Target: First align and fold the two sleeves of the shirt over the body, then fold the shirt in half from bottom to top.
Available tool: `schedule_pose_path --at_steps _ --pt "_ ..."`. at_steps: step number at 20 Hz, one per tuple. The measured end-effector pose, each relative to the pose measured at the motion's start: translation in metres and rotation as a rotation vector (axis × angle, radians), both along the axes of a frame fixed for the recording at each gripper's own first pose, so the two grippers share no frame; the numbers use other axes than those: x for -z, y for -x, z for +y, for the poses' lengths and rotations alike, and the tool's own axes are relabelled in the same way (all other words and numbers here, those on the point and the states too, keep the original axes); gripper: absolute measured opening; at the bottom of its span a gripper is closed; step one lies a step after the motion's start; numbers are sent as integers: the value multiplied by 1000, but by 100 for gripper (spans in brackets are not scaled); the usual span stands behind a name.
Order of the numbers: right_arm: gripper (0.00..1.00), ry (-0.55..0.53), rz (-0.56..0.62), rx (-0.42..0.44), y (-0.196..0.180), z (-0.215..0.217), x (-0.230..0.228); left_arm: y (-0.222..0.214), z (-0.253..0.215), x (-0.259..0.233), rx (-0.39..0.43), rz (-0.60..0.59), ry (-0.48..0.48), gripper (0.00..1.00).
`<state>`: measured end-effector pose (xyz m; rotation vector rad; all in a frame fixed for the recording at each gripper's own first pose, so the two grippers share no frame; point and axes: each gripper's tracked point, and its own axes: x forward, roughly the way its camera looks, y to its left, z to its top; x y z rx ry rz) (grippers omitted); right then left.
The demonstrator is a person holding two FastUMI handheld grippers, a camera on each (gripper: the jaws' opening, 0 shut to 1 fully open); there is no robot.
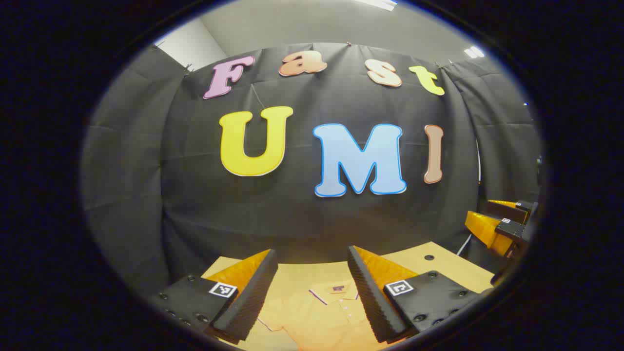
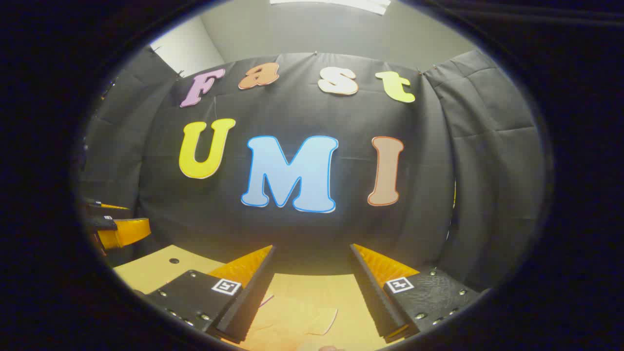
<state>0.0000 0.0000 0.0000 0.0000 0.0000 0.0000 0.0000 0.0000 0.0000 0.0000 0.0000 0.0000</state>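
Zero folds visible: shirt (image 1: 324, 312) flat on table (image 1: 438, 265), collar up, sleeve (image 2: 312, 317) spread out. Left gripper (image 1: 312, 287), right gripper (image 2: 312, 287) fingers spread, empty, above shirt. Both sleeve folds, bottom-to-top fold remain.

My jaws: inner faces ribbed, matt, rubbery; mounts textured matt plastic with shiny metal screws. Shirt (image 1: 331, 312) under my left gripper (image 1: 312, 292): soft matt cloth, smooth, stitched trim at collar. Worktop (image 1: 453, 268): smooth, matt, wood-like board. Booth wall (image 2: 487, 170): matt woven cloth, creased in folds.
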Motion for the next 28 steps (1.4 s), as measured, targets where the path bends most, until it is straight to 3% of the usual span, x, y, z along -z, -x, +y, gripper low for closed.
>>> schedule_pose_path --at_steps 19,28 --pt "91 -14 16 -19 2 -3 8 1 3 -3 -38 0 -8 94" --pt "93 -17 69 -26 -14 -3 34 3 5 0 -51 27 -12 95"
